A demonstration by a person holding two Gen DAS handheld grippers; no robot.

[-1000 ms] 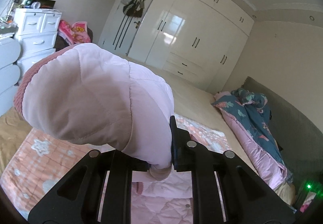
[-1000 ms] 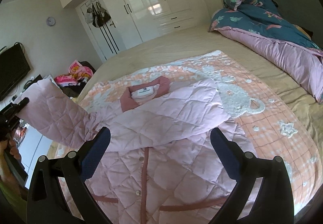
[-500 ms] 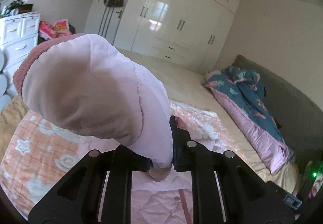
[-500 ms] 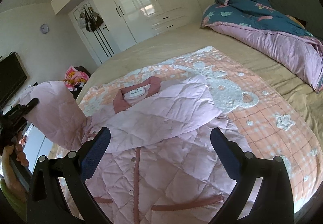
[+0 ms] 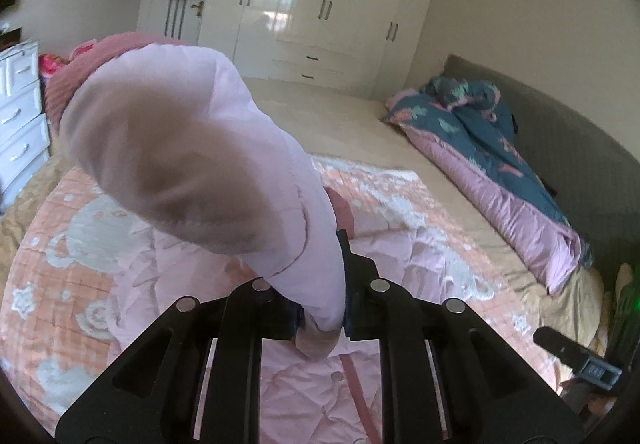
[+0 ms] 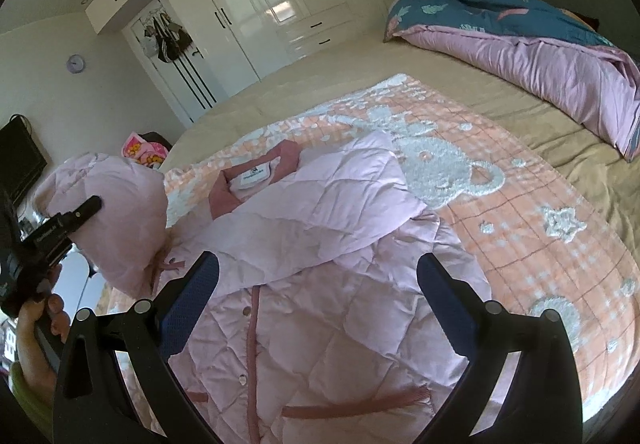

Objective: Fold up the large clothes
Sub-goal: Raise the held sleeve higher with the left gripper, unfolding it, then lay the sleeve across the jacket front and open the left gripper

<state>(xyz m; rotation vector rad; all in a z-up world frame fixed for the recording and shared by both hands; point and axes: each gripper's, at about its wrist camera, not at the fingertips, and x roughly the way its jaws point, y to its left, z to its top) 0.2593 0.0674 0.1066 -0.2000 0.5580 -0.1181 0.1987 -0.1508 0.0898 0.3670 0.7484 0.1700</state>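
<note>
A pale pink quilted jacket (image 6: 320, 308) with darker pink trim lies front up on a peach patterned blanket (image 6: 520, 228) on the bed. Its right-hand sleeve (image 6: 320, 212) is folded across the chest. My left gripper (image 5: 322, 308) is shut on the other sleeve (image 5: 192, 148) and holds it raised above the jacket; that gripper also shows at the left of the right wrist view (image 6: 60, 228). My right gripper (image 6: 318, 296) is open and empty, hovering over the jacket's front.
A teal and lilac duvet (image 6: 520, 28) lies bunched at the head of the bed. White wardrobes (image 6: 260, 4) line the far wall. A white drawer unit (image 5: 20, 112) stands left of the bed.
My left gripper has carried the raised sleeve inward over the jacket body. My right gripper has moved slightly closer to the jacket and stays open.
</note>
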